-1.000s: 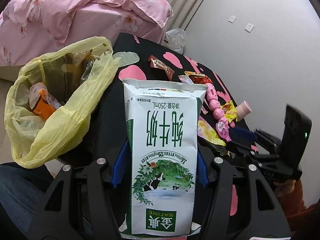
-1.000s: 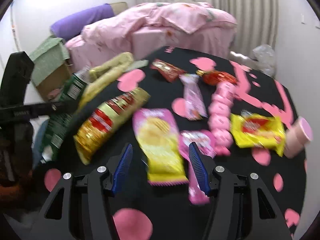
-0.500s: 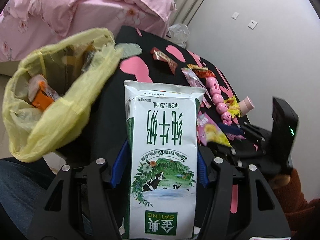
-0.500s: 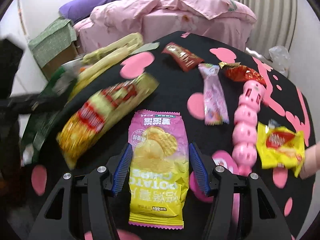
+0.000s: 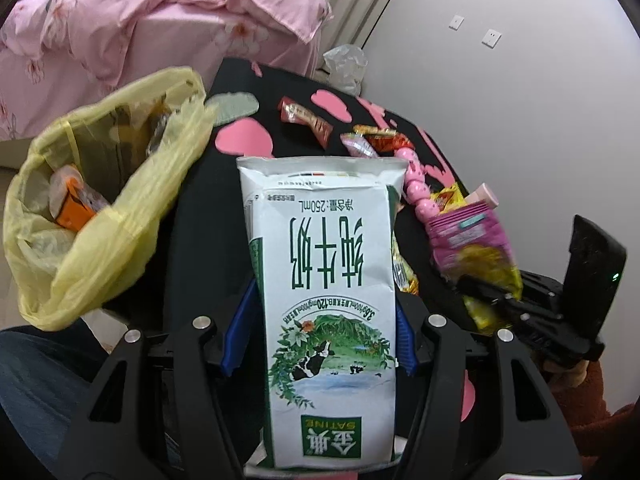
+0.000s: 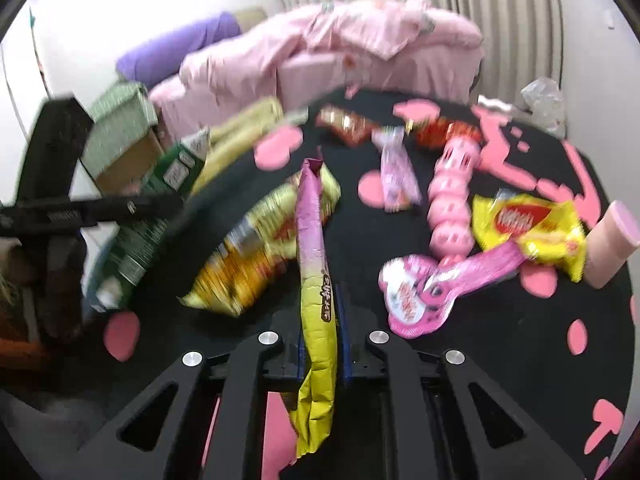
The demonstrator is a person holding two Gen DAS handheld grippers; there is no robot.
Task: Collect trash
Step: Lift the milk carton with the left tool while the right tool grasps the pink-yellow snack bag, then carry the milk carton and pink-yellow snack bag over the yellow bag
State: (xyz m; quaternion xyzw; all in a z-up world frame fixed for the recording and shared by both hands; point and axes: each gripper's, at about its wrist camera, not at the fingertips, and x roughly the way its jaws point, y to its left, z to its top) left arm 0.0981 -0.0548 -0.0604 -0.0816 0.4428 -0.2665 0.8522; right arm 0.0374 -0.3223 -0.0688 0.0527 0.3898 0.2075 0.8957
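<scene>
My left gripper (image 5: 320,328) is shut on a white and green milk carton (image 5: 324,288), held upright just right of an open yellow trash bag (image 5: 108,204) that holds several wrappers. My right gripper (image 6: 322,336) is shut on a pink and yellow chip bag (image 6: 314,264), held edge-on above the black table (image 6: 500,340). That chip bag also shows in the left wrist view (image 5: 472,248). The milk carton shows at the left in the right wrist view (image 6: 156,208).
On the table lie a gold and red snack bag (image 6: 256,256), a yellow wrapper (image 6: 528,228), a pink bead toy (image 6: 452,196), a pink candy pack (image 6: 424,292), a pink cup (image 6: 612,248) and red wrappers (image 6: 348,124). A pink bed (image 5: 160,28) stands behind.
My right gripper closed on the pink and yellow chip bag and lifted it off the table, turning it edge-on. The left gripper kept the milk carton beside the bag.
</scene>
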